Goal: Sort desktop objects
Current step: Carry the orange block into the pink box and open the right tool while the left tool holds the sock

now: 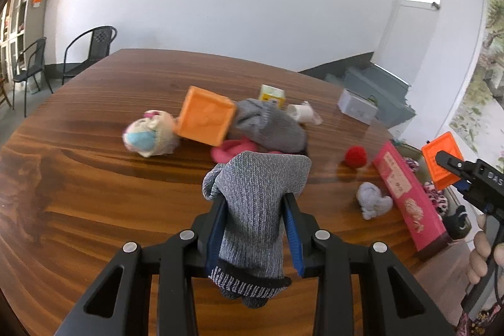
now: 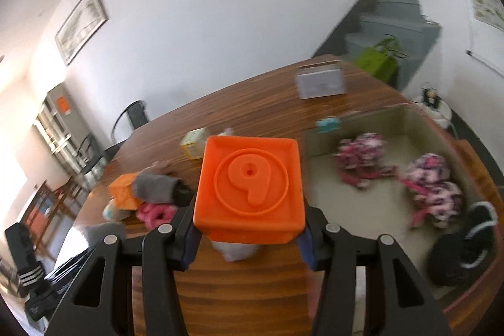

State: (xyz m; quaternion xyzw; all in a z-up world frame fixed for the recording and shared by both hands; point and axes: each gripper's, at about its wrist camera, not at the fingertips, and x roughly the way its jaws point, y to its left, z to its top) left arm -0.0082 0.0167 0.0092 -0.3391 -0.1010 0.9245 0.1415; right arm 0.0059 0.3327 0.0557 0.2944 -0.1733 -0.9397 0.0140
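Note:
My left gripper (image 1: 255, 200) is shut on a grey knitted sock (image 1: 258, 194), held a little above the wooden table (image 1: 94, 178). Beyond it lie an orange cube (image 1: 204, 118), a darker grey sock (image 1: 271, 128) and a pink item (image 1: 228, 150). My right gripper (image 2: 249, 229) is shut on another orange cube with a raised numeral (image 2: 250, 188); the left wrist view shows this cube (image 1: 439, 158) at the far right. To its right sits a beige bin (image 2: 330, 210) with pink patterned socks (image 2: 362, 156) and a black sock (image 2: 466, 244) inside.
A plush toy (image 1: 148, 134), a yellow carton (image 1: 272, 93), a white cup (image 1: 302, 112), a red pompom (image 1: 356, 156), a pale balled sock (image 1: 373, 203) and a long pink box (image 1: 406, 194) lie on the table. A grey box (image 2: 319, 81) stands far back. Chairs (image 1: 91, 49) stand beyond the table.

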